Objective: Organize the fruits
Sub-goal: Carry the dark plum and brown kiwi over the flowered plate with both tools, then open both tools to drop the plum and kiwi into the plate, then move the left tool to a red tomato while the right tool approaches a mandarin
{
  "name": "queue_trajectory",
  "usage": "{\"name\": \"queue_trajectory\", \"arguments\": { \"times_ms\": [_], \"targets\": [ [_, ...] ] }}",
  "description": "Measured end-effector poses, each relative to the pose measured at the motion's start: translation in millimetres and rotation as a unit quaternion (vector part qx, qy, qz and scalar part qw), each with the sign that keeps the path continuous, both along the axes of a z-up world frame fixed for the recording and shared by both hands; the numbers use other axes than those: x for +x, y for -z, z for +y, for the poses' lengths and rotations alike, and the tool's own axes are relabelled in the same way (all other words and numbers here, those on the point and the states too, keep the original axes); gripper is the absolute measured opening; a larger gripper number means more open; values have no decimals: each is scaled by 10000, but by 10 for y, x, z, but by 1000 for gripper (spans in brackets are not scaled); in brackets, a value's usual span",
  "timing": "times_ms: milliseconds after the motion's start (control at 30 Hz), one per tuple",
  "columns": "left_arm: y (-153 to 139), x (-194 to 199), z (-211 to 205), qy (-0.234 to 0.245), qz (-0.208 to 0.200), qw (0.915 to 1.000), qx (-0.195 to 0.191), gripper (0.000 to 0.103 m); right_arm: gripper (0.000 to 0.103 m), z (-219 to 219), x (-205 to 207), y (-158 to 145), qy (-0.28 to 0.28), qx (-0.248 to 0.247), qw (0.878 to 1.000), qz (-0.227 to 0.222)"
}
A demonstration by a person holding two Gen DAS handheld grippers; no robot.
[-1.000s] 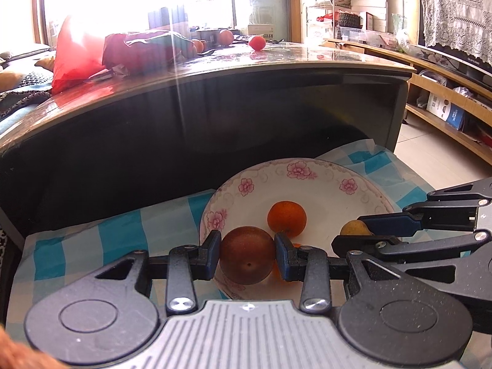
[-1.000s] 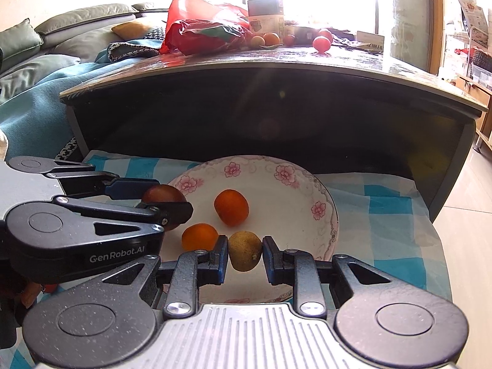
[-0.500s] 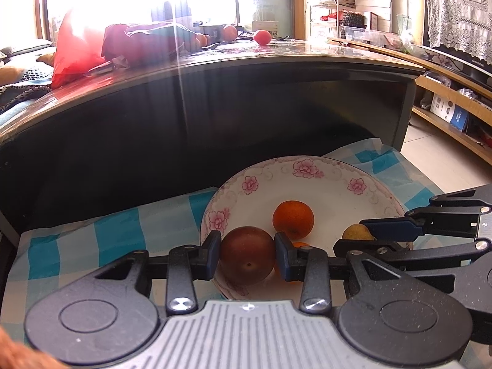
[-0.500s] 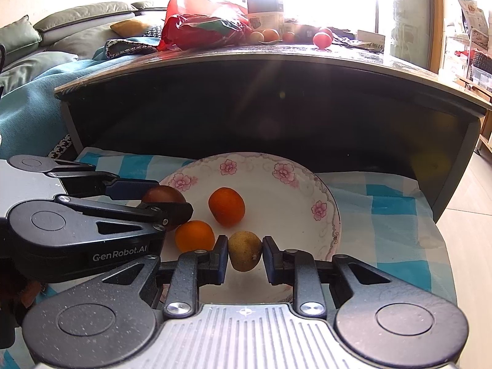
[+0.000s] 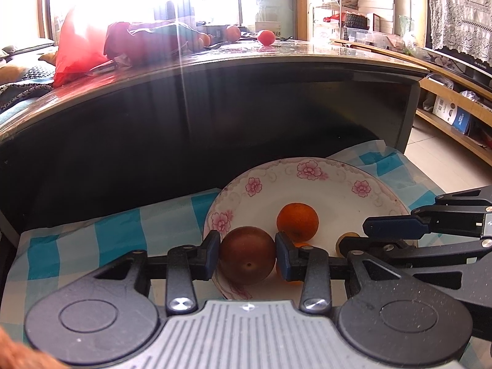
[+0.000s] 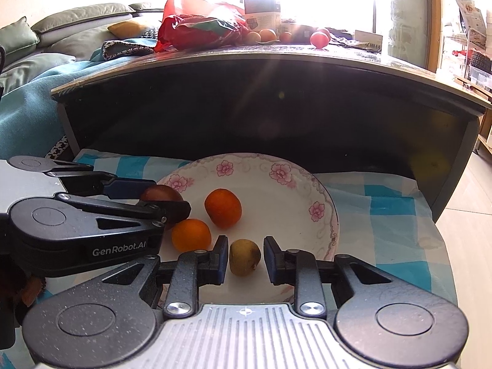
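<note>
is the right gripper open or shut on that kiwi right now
Open. The right gripper straddles the kiwi, with a gap showing between each pad and the fruit.

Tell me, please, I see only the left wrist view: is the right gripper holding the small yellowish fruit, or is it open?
Observer: The right gripper is open; a gap shows between the kiwi and the pad on the picture's right.
Operator: Does the kiwi lie on the plate?
Observer: It looks so. It rests on the white of the plate, between the two fingers.
Operator: Behind my own finger I see a bit of orange colour. What is it?
Observer: A second orange, whole, on the plate to the left of the kiwi and apart from it, nearer to the camera than the darker orange.
</note>
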State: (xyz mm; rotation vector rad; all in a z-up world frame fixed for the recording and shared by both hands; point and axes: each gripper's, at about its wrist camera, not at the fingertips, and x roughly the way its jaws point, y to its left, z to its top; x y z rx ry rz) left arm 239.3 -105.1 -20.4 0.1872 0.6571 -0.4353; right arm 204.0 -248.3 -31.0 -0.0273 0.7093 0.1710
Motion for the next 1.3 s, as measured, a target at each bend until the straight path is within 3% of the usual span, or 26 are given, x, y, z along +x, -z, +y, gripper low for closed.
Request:
{"name": "queue_trajectory", "arguments": {
  "times_ms": [567, 967, 1300],
  "targets": [
    [-226, -91, 64, -37, -169, 9997, -170, 52, 22, -50, -59, -147, 153, 80, 9997, -152],
    [-471, -591, 445, -74, -46, 9999, -122, 52, 24, 114, -379, -402, -28, 147, 9997, -181],
    [-485, -1065, 753, -97, 152, 9998, 55, 53, 24, 292, -784, -437, -185, 70, 9998, 9]
  ]
}}
